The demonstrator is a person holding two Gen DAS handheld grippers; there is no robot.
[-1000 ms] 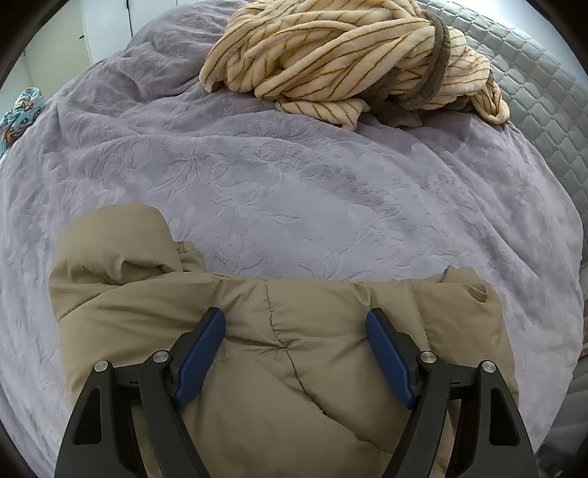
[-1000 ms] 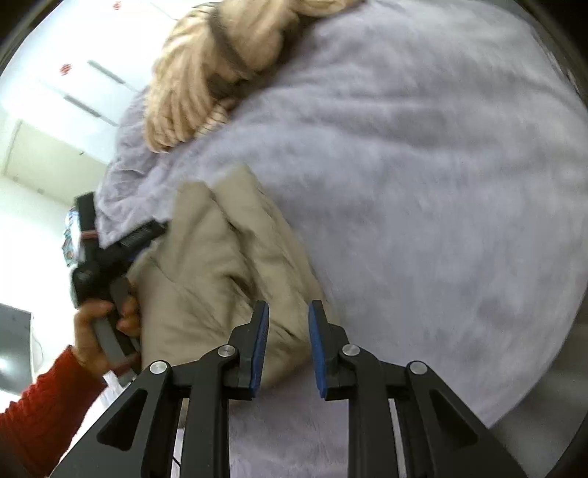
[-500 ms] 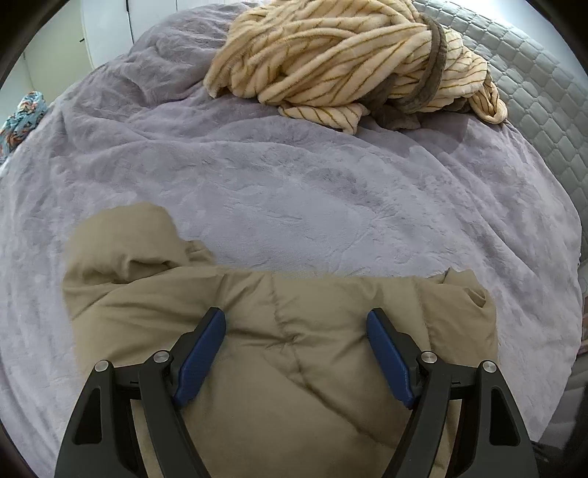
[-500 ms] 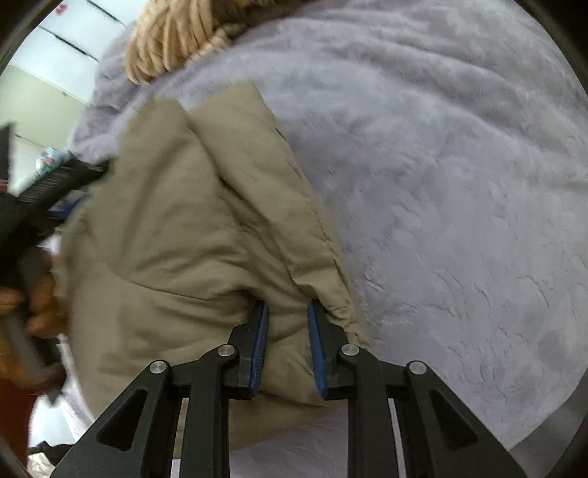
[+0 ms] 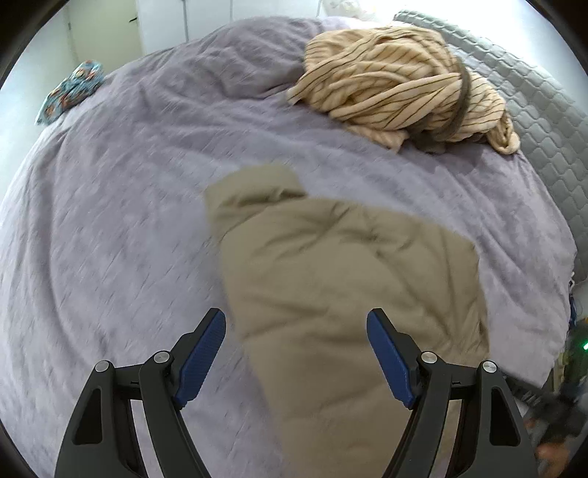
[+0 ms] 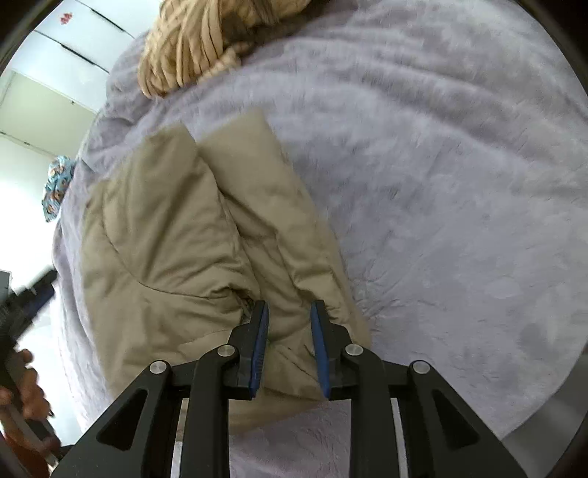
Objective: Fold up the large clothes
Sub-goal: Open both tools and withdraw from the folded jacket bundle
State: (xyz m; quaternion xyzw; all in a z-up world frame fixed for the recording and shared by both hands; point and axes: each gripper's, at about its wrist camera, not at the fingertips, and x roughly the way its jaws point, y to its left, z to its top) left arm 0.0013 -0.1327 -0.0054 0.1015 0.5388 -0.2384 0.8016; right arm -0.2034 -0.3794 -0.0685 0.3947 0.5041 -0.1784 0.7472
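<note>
Right fingers [image 6: 261, 338]: close together, pinching a puffy fold of the jacket [image 6: 176, 250]
Left gripper [image 5: 296, 353]: wide open, holding nothing, above the jacket's edge
Jacket: tan, puffy, folded over, wrinkly, lying on the purple blanket [image 5: 110, 206]
Striped robe [image 5: 400, 88]: bunched up farther back

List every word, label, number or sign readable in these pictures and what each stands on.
No text can be read.
Red mark on the white cabinet door: too small and blurred to read.
Tan jacket, striped blanket, purple bedcover, patterned cloth: no lettering visible.
</note>
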